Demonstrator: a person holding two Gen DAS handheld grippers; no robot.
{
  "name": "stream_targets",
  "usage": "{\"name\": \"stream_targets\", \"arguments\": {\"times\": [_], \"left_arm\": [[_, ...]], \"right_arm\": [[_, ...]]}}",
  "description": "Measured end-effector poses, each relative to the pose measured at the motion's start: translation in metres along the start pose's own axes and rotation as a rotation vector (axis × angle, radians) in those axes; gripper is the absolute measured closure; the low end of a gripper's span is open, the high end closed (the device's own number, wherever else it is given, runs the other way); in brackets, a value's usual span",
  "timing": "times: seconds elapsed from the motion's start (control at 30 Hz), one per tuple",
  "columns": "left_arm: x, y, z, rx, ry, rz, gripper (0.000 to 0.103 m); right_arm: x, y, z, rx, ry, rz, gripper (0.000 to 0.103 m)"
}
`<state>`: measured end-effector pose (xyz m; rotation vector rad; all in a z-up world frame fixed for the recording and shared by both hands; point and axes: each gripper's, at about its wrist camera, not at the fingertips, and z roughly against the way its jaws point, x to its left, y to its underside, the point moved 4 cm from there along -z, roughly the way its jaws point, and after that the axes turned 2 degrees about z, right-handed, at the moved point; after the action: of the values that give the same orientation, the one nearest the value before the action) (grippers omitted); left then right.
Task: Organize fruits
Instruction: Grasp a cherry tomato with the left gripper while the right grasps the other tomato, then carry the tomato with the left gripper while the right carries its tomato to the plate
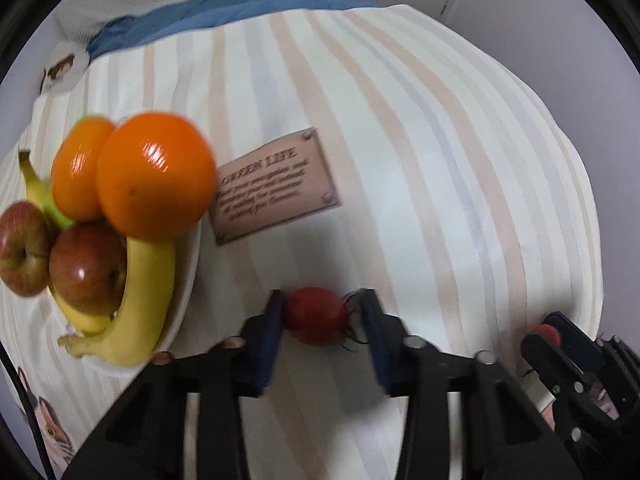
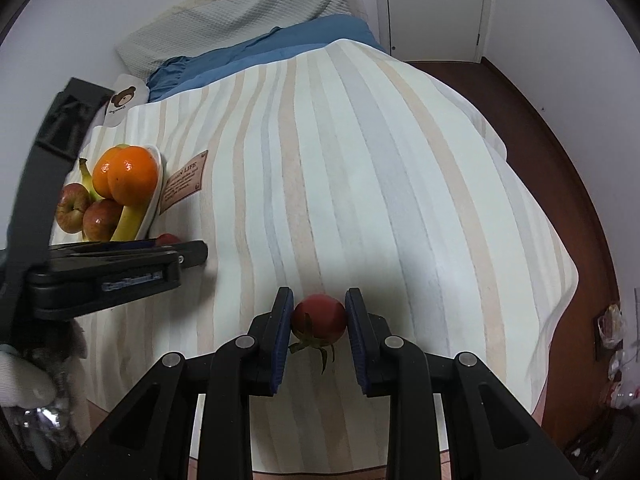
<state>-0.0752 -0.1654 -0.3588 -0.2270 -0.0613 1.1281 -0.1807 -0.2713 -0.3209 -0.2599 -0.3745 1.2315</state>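
A white plate (image 1: 188, 276) at the left holds two oranges (image 1: 156, 176), two red apples (image 1: 86, 268) and bananas (image 1: 144, 300); the plate also shows in the right wrist view (image 2: 154, 196). My left gripper (image 1: 320, 316) is shut on a red tomato (image 1: 316, 314), just right of the plate. My right gripper (image 2: 318, 316) is shut on another red tomato (image 2: 320, 318) with a green stem, above the striped cover. In the left wrist view, the right gripper (image 1: 550, 334) appears at the far right with its tomato.
A striped bed cover (image 2: 360, 160) with a brown label patch (image 1: 276, 188) lies under everything. A blue sheet (image 2: 260, 56) and a white pillow (image 2: 240, 12) are at the far end. Dark wooden floor (image 2: 560, 160) runs along the right.
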Motion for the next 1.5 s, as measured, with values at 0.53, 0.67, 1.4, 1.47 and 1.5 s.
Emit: {"name": "stream_targets", "arguments": {"times": [0.53, 0.67, 1.4, 1.47, 1.5], "left_arm": [[0.079, 0.04, 0.088, -0.14, 0.053, 0.211, 0.075], [0.132, 0.043, 0.116, -0.185, 0.06, 0.313, 0.075], [0.231, 0.04, 0.054, -0.118, 0.04, 0.376, 0.075], [0.23, 0.04, 0.047, -0.106, 0.037, 0.366, 0.075], [0.23, 0.041, 0.045, -0.1, 0.038, 0.362, 0.075]], "right_arm": [[0.068, -0.021, 0.02, -0.045, -0.15, 0.081, 0.074], [0.118, -0.031, 0.01, -0.047, -0.236, 0.127, 0.074], [0.231, -0.064, -0.07, -0.001, -0.226, 0.251, 0.074], [0.23, -0.063, -0.07, -0.004, -0.222, 0.25, 0.074], [0.23, -0.063, -0.069, -0.003, -0.218, 0.251, 0.074]]}}
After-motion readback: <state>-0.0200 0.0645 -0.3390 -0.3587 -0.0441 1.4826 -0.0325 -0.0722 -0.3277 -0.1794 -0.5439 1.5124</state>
